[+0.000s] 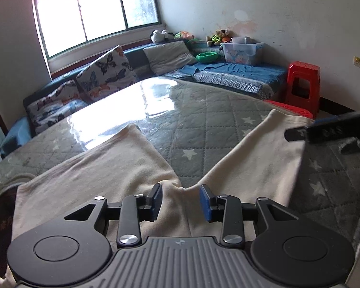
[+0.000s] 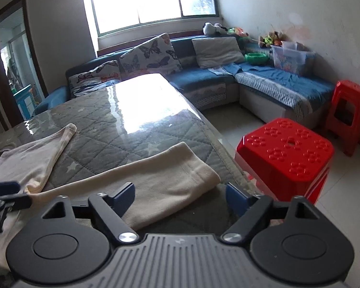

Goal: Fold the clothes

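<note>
The cream soft cotton trousers point(image 1: 136, 172) lie legs-spread on the grey quilted counter point(image 1: 204, 120), both grippers' fingers point(image 1: 156, 200) released; bringing one leg onto the other seems due.

Cream trousers point(image 1: 136, 168) waist hidden — cut off by the bottom edge.

Left gripper point(image 1: 181, 201): black linkage arms, round black side housings, silver screw heads, ribbed grey central body, blue pads on the fingers point(image 1: 206, 202). Right gripper point(image 2: 180, 195): identical build, black linkages, silver screws, grey ribbed body, blue-padded fingers point(image 2: 124, 194).
</note>
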Available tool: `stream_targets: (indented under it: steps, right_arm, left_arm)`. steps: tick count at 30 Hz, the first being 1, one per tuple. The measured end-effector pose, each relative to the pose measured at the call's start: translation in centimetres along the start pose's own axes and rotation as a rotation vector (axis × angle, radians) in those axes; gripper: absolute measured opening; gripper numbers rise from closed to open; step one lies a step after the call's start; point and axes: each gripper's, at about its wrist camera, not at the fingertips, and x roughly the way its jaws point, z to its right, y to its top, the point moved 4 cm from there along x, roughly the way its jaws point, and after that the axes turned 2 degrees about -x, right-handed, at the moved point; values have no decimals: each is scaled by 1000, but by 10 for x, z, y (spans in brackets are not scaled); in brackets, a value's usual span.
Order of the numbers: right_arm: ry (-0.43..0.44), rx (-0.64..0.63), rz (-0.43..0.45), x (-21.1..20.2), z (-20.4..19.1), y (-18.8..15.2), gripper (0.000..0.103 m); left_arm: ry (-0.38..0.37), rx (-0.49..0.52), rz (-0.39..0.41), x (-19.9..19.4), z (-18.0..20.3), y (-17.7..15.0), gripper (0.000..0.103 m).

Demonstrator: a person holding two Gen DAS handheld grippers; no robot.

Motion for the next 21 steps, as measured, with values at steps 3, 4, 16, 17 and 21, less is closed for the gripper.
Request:
stream_targets:
  steps: [3, 4, 16, 17, 21]
  right_arm:
    - [2, 23, 1, 2, 3, 2, 66]
    - [-1, 29, 1, 3, 4, 3, 60]
    - [38, 149, 91, -26, 26, 11, 6]
    - [40, 154, 107, -32, 28, 13, 5]
    - [53, 162, 149, -53, 32, 17, 5]
  left_arm:
    - [6, 0, 1, -3, 1, -2, 37]
    - [8, 0, 1, -3, 1, -2, 37]
    - [8, -17, -2, -1, 2, -3, 37]
    - [7, -19, -2, 0, 2, -2, 38]
    - [7, -19, -1, 2, 4, -2, 42]
